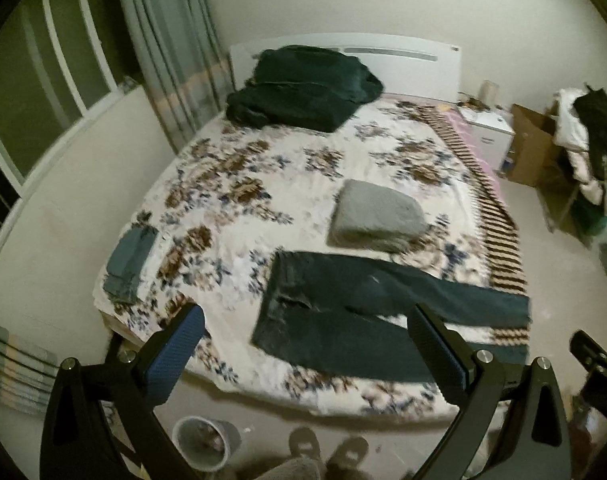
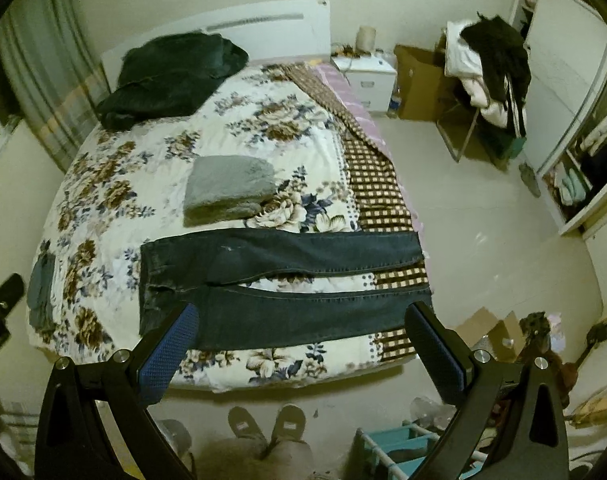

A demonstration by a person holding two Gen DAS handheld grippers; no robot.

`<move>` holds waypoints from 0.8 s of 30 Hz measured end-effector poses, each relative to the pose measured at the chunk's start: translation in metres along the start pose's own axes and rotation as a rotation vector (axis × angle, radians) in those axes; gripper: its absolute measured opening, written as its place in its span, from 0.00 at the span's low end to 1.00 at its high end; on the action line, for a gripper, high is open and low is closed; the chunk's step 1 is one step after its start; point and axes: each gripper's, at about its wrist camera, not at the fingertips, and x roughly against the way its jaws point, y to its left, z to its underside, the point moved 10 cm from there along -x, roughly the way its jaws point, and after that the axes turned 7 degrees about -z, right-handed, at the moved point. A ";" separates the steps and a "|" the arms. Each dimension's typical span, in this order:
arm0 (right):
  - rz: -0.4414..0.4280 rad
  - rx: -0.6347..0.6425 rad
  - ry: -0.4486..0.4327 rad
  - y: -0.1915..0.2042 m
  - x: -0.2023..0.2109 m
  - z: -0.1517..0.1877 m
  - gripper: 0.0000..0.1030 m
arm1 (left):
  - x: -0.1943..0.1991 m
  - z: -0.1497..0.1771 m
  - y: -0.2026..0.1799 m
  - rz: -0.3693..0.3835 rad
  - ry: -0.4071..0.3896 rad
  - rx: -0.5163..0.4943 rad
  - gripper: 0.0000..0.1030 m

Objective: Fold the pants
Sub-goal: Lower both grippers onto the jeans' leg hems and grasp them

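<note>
Jeans (image 2: 279, 280) lie flat across the near end of the bed (image 2: 151, 152), waistband toward the left of the frame, both legs stretched toward the right edge, in the lower middle of the right wrist view. Just beyond them sits a folded grey blanket (image 2: 227, 192); a dark heap of clothes (image 2: 171, 80) rests near the headboard in the upper left. A small folded blue garment (image 1: 129, 260) lies at the bed's left edge. The left claw (image 1: 303, 360) and right claw (image 2: 303, 356) both hang released, fingers spread wide, holding nothing, above the bed's near edge. Two slippered feet (image 2: 267, 428) stand on the floor at the bottom.
</note>
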 end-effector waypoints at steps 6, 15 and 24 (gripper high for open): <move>0.053 -0.085 0.131 -0.024 -0.132 -0.019 1.00 | -0.095 -0.005 -0.026 -0.048 0.101 -0.037 1.00; 0.137 -0.230 0.332 -0.061 -0.354 -0.033 1.00 | -0.269 -0.014 -0.094 -0.041 0.255 -0.189 1.00; 0.104 -0.545 0.519 -0.097 -0.536 -0.019 1.00 | -0.416 -0.021 -0.186 0.014 0.238 -0.472 1.00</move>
